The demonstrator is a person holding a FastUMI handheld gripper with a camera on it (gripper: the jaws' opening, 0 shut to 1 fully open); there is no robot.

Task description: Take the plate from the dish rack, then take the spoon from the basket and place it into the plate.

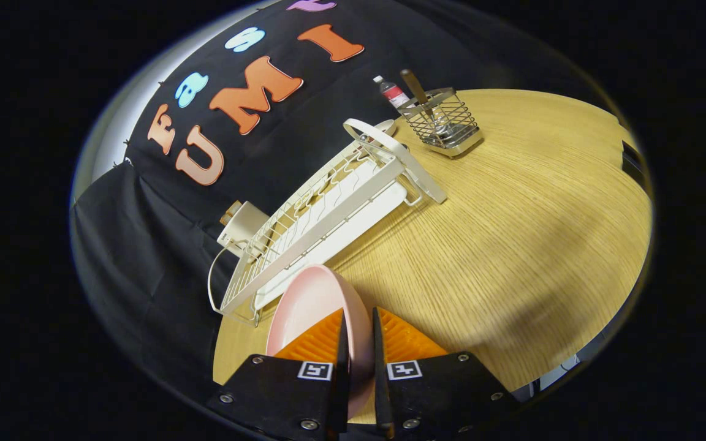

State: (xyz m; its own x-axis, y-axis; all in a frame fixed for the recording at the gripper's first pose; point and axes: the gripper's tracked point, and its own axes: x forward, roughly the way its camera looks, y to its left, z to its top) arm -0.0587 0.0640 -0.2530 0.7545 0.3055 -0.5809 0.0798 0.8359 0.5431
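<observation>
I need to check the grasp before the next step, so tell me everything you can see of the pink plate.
The pink plate is round and pale, with a smooth matte surface and a raised rim; it looks like plastic or ceramic. It stands on edge, tilted, with the gripper shut on its rim, one finger on each face. It is out of the dish rack, just in front of the rack's near end, above the wooden table. Its hollow is empty. Its lower part is hidden behind the fingers.
</observation>
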